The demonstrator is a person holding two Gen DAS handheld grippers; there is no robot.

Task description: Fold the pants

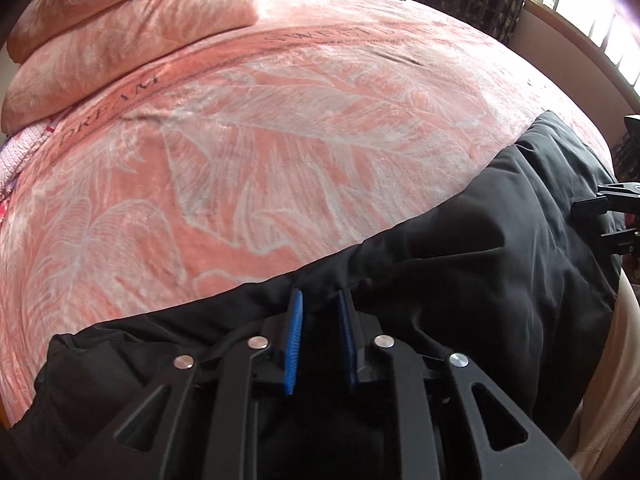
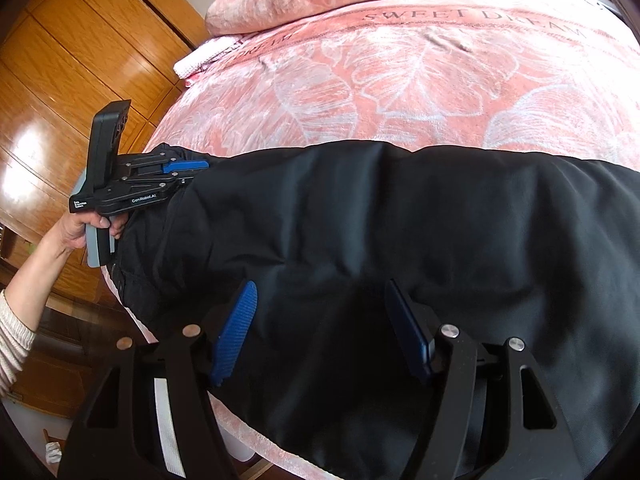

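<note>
Black pants (image 1: 480,248) lie along the near edge of a pink bed, also in the right wrist view (image 2: 400,220). My left gripper (image 1: 320,300) has its blue pads (image 1: 293,344) close together around a fold of the black fabric near the waist end. It shows from the side in the right wrist view (image 2: 200,170), jaws nearly closed on the pants' edge. My right gripper (image 2: 320,300) is wide open, its blue pads (image 2: 236,332) resting over the pants' middle, holding nothing. It shows at the right edge of the left wrist view (image 1: 596,212).
The bed is covered by a pink leaf-print blanket (image 1: 260,140) with a folded pink quilt (image 1: 120,28) at the far left. A wooden wardrobe (image 2: 60,80) stands left of the bed. A window (image 1: 592,20) and cluttered shelf are at the far right.
</note>
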